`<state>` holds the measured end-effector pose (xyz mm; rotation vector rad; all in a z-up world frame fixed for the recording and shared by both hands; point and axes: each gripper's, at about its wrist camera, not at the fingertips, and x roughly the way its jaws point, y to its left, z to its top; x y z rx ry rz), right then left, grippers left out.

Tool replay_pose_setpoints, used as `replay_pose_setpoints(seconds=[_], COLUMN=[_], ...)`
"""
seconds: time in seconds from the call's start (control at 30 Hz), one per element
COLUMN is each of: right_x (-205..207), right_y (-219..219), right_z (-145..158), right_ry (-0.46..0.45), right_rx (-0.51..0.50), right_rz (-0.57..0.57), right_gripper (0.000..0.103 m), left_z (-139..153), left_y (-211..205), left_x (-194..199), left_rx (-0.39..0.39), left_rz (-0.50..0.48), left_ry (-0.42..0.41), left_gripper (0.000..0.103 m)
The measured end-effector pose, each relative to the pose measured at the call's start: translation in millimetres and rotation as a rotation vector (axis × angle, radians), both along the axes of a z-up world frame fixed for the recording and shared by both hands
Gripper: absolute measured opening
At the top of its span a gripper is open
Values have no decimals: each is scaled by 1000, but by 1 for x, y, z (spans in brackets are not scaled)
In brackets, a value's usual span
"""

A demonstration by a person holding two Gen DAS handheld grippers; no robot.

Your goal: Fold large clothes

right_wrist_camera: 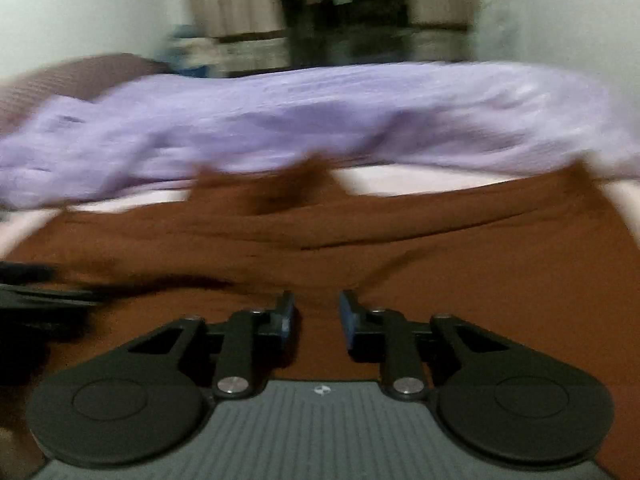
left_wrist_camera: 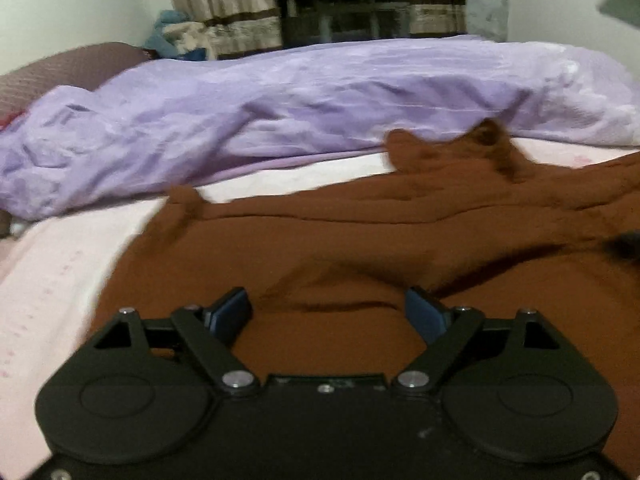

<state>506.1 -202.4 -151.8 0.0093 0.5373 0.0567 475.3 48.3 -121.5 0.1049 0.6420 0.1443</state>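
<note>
A large brown garment (left_wrist_camera: pixel 360 240) lies spread and wrinkled over the pale pink bed sheet (left_wrist_camera: pixel 60 280), with its far edge bunched into small peaks. My left gripper (left_wrist_camera: pixel 326 308) hovers low over its near part, jaws wide apart and nothing between the blue pads (left_wrist_camera: pixel 230 314). In the right wrist view the same brown garment (right_wrist_camera: pixel 440 260) fills the lower half. My right gripper (right_wrist_camera: pixel 317 312) is just above it, its jaws standing a narrow gap apart. Brown cloth shows in that gap, and the pads do not visibly press it. This view is blurred.
A crumpled purple duvet (left_wrist_camera: pixel 280 112) runs across the bed behind the garment. A maroon pillow (left_wrist_camera: pixel 60 68) sits at the far left. Beige curtains (left_wrist_camera: pixel 224 0) and a dark opening stand beyond the bed. A dark blurred gripper shape (right_wrist_camera: pixel 24 292) is at the left edge.
</note>
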Motion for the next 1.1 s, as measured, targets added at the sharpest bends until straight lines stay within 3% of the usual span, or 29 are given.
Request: replay_pose_setpoints(seconds=[0.1, 0.13, 0.17, 0.27, 0.3, 0.4, 0.5, 0.53, 0.57, 0.73, 0.8, 0.87, 0.93, 1.1], right_x=[0, 0, -1, -1, 0, -5, -21, -22, -29, -74, -86, -89, -89, -84], right_y=[-52, -67, -76, -100, -106, -116, -107, -102, -91, -12, 18, 38, 52, 60], right_z=[-2, -2, -1, 3, 4, 6, 23, 29, 36, 57, 54, 46, 34, 11], right_ry=[23, 30, 34, 35, 33, 54, 25, 13, -4, -76, -56, -23, 31, 100], right_rx=[111, 135, 139, 188, 187, 189, 163, 163, 172, 184, 192, 197, 199, 179], right_rz=[-62, -77, -92, -134, -168, -181, -202, -213, -200, 10, 61, 95, 116, 103], right_gripper=[15, 2, 0, 0, 0, 0, 20, 28, 28, 28, 28, 28, 28, 21], left_z=[5, 6, 6, 2, 1, 4, 15, 21, 28, 56, 53, 43, 33, 14], left_y=[35, 48, 60, 92, 99, 115, 124, 121, 115, 33, 0, -25, -43, -55], left_x=[-7, -8, -9, -12, -14, -22, -28, -32, -38, -84, -92, -96, -98, -98], left_rx=[-70, -78, -84, -156, -147, -169, -221, -244, -262, -195, -190, -149, -73, 25], left_rz=[44, 86, 116, 117, 140, 166, 226, 261, 256, 47, -57, -95, -91, -86], left_ry=[14, 14, 17, 39, 40, 56, 63, 53, 31, -40, 16, 46, 59, 84], left_gripper=[94, 94, 94, 96, 103, 103, 98, 97, 97, 98, 98, 98, 97, 102])
